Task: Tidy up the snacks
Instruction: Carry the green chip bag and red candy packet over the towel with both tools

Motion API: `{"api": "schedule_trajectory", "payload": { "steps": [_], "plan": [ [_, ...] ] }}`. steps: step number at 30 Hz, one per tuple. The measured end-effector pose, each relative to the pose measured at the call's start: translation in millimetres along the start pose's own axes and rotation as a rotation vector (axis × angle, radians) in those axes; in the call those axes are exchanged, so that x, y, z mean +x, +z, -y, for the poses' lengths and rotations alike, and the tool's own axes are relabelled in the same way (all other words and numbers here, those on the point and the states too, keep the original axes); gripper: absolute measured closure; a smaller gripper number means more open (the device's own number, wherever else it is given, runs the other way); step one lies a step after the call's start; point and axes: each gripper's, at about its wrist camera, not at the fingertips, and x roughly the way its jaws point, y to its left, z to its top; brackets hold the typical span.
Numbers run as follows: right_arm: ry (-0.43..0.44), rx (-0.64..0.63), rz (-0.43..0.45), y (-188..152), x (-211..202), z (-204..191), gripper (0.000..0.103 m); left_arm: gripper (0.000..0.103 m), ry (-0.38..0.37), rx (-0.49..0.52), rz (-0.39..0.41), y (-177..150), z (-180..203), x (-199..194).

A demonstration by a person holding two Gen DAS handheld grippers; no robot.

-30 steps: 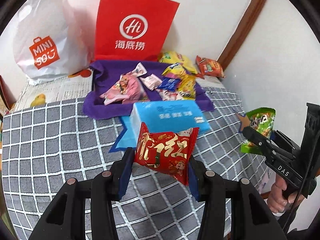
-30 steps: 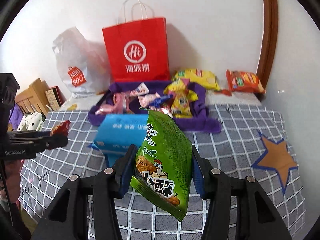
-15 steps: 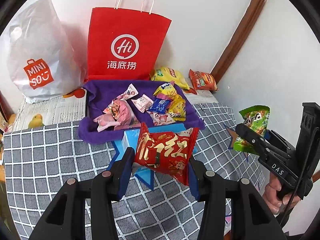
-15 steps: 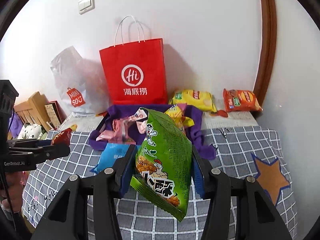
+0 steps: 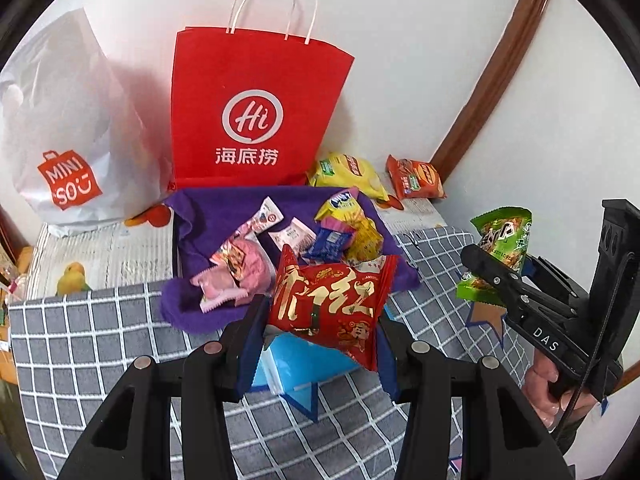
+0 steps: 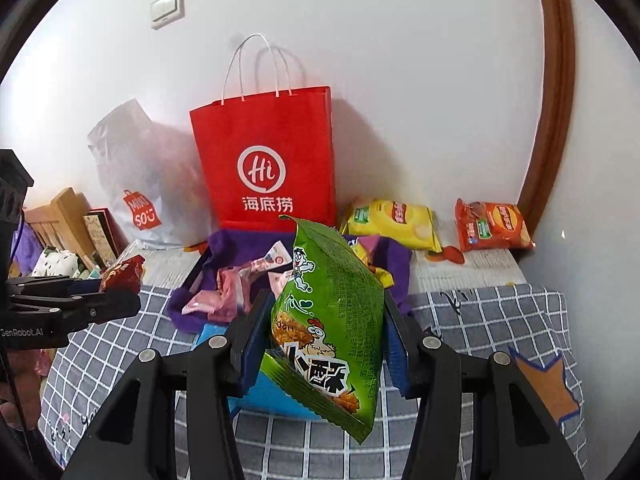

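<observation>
My left gripper is shut on a red snack packet with gold characters, held above the checked cloth. My right gripper is shut on a green snack bag with a chicken picture; it also shows at the right of the left wrist view as the green bag. Beyond both lies a purple tray with several small snack packets. A blue box sits on the cloth just under the held packets. The left gripper with its red packet appears at the left of the right wrist view.
A red paper bag and a white plastic bag stand against the wall. A yellow chip bag and an orange chip bag lie at the back right. A brown door frame runs up the right. A hand grips the right tool.
Both grippers have risen and drawn back from the tray with their packets still held. The tray and bags sit lower and farther off in both views, and the blue box is mostly hidden beneath the packets.
</observation>
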Motion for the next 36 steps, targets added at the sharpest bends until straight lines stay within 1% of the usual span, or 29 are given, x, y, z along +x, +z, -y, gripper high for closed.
{"api": "schedule_trajectory", "payload": {
  "steps": [9,14,25,29,31,33,36],
  "plan": [
    [0.0,0.005,0.005,23,25,7,0.052,0.057,0.003,-0.012,0.01,25,-10,14],
    [0.006,0.0,0.01,35,38,6,0.052,0.057,0.0,-0.04,0.01,42,-19,24],
    [0.028,-0.038,0.017,62,73,-5,0.052,0.057,0.04,-0.039,0.007,71,-37,45],
    [0.034,-0.042,0.019,67,85,-7,0.052,0.057,0.048,-0.032,0.012,77,-42,52],
    [0.039,-0.043,0.001,64,98,-6,0.052,0.057,0.051,-0.033,0.003,77,-47,62],
    [0.023,-0.049,-0.035,62,109,-5,0.052,0.057,0.047,-0.046,-0.016,77,-52,72],
    [0.021,-0.052,-0.039,62,115,-3,0.052,0.057,0.05,-0.056,-0.043,75,-58,87]
  ]
}}
